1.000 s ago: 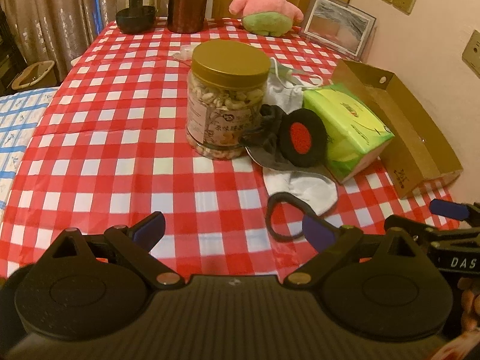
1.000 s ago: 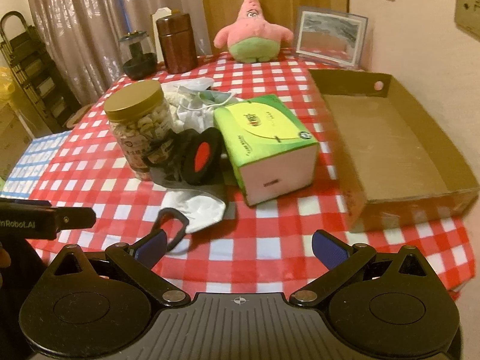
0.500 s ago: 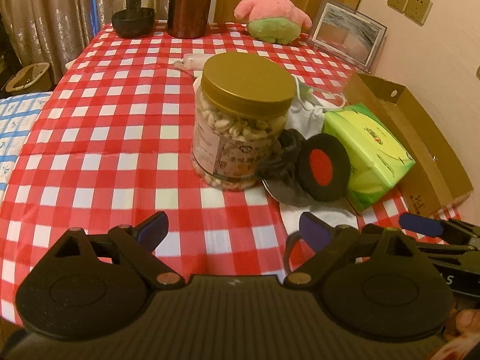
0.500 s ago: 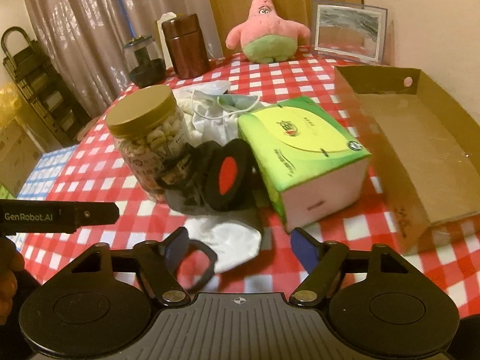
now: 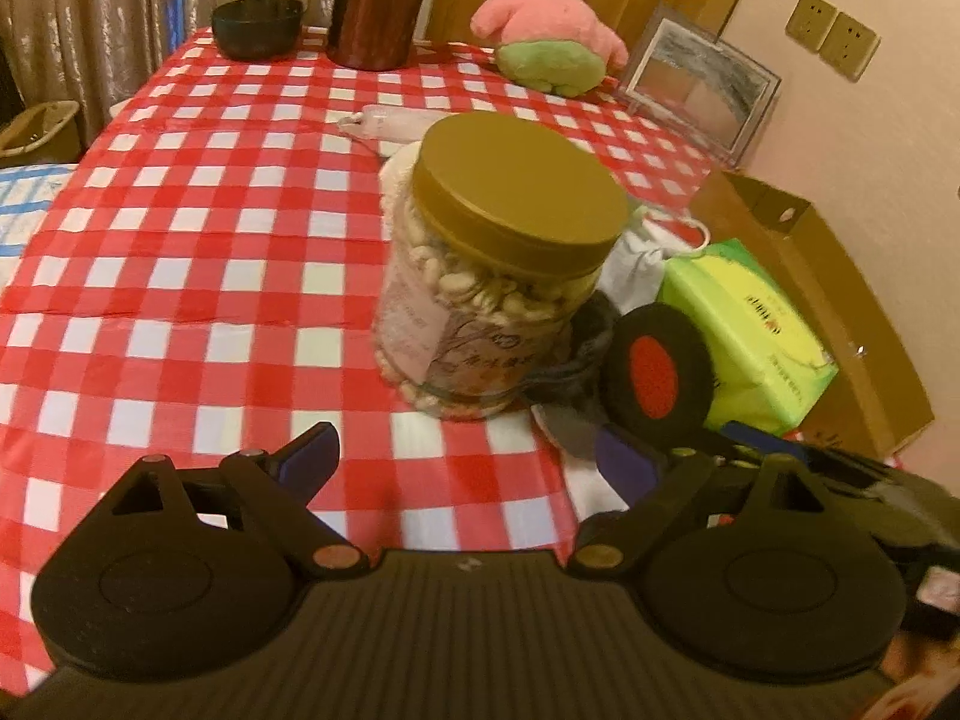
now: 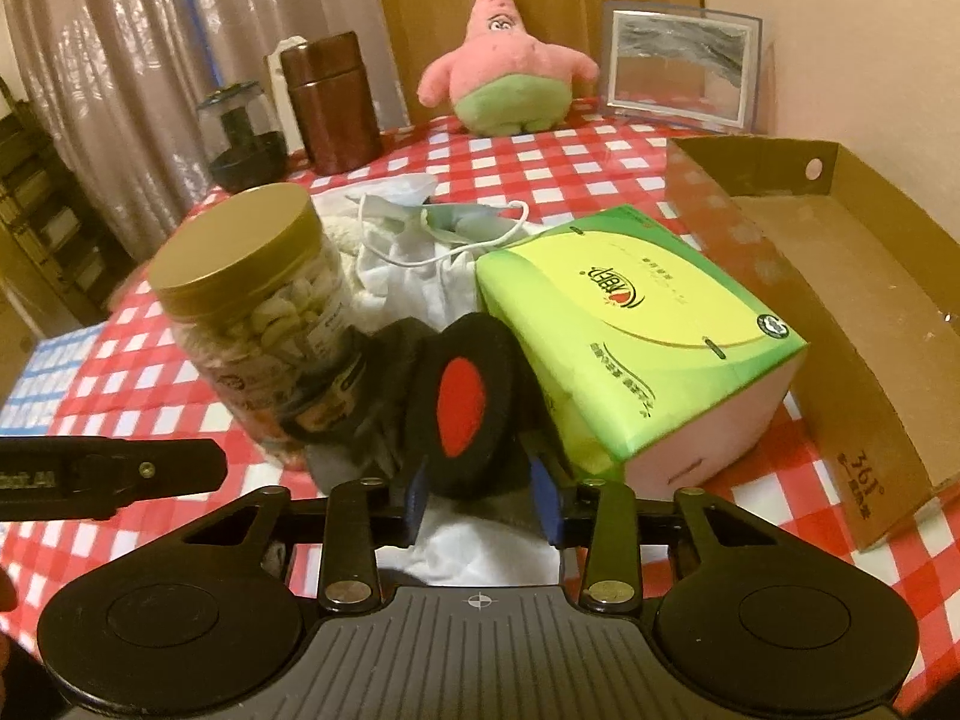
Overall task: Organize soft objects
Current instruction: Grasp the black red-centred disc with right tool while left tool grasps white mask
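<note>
Right tool: jaws closing around black-and-red pad, leaning between jar and tissue pack on tabletop. Left tool: open, empty. Risk: dragging cloth underneath, toppling jar.

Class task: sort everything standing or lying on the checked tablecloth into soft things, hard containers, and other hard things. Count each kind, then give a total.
Soft things: 4 – pink plush toy, black-and-red ear pad, white cloth pile, green tissue pack
Hard containers: 4 – nut jar, brown canister, glass pot, cardboard box
Other hard things: 1 – picture frame
Total: 9
</note>
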